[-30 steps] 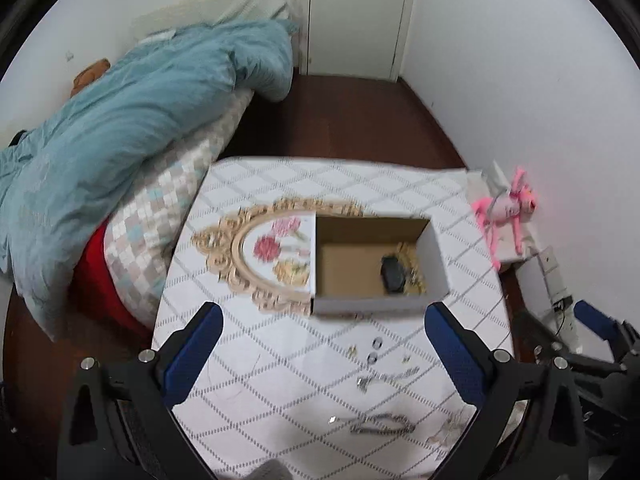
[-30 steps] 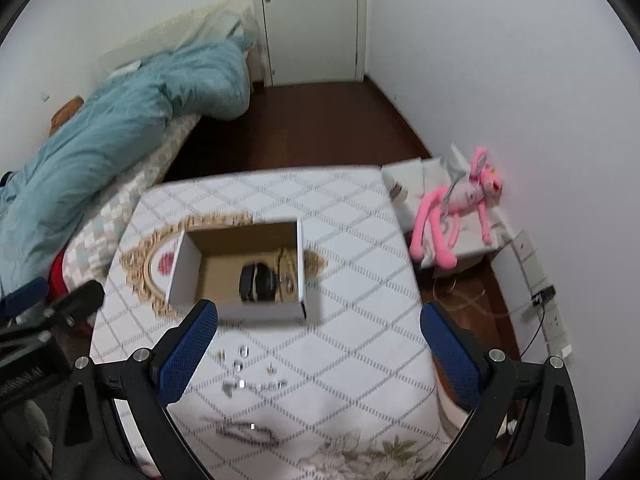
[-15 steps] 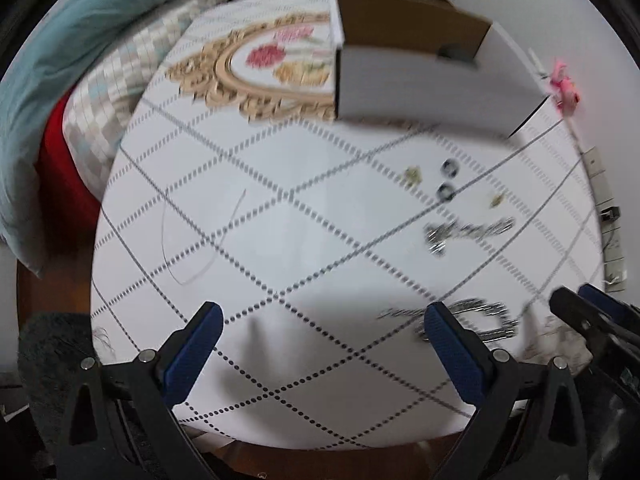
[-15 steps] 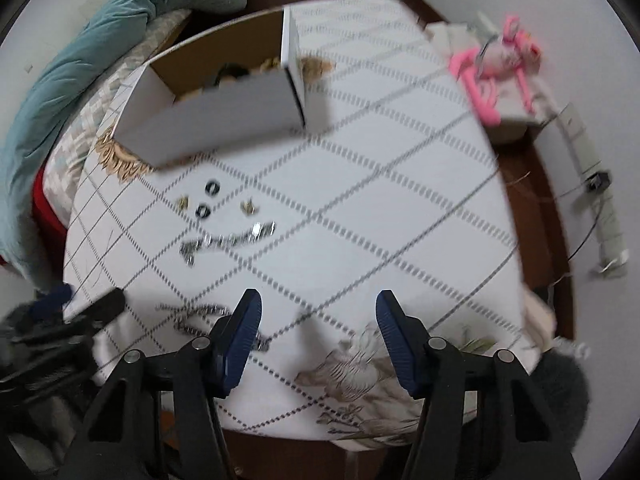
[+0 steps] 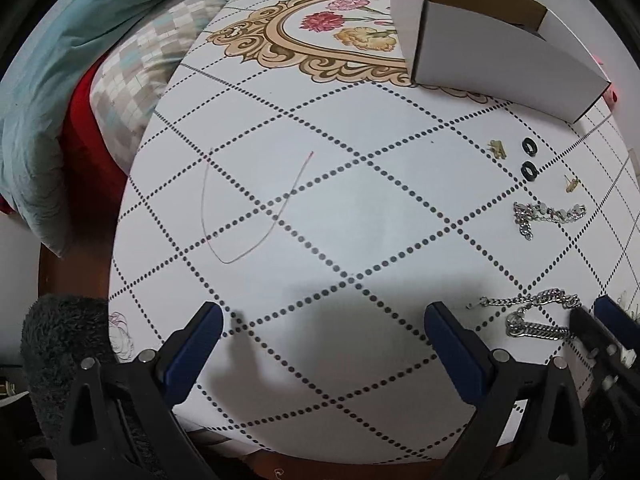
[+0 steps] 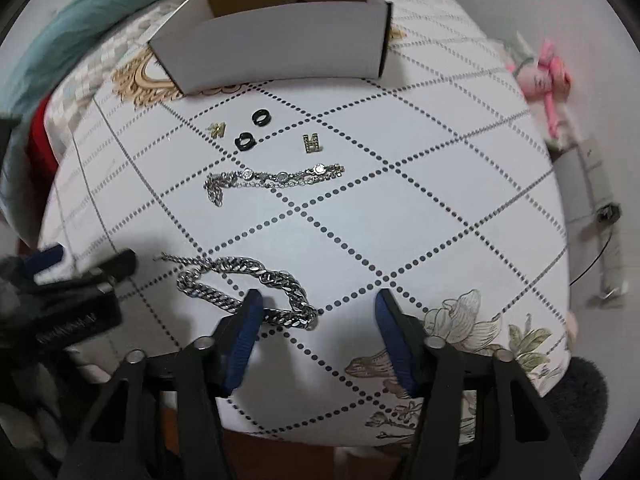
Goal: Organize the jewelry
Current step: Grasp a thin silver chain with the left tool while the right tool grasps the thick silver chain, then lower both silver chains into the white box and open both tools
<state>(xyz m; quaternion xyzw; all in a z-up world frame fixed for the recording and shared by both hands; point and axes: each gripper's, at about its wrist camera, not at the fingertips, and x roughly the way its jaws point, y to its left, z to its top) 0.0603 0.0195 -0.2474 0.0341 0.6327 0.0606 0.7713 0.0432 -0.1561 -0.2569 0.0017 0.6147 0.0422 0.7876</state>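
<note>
Fingers [image 6: 250, 312] of the right gripper [image 6: 316, 310] stand wide apart, empty, over the thick chain [image 6: 244, 284] near the table's [image 6: 440, 200] front edge. Centre over its bunched end, then close. The left gripper [image 5: 320, 320] is open, empty.

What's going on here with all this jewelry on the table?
Someone is tidying jewelry with two handheld grippers. The right gripper is open, low over the chunky silver chain, one finger touching or overlapping it. The left gripper is open over bare tablecloth, holding nothing. A thinner bracelet, two black rings and gold earrings lie loose before the white box.
</note>
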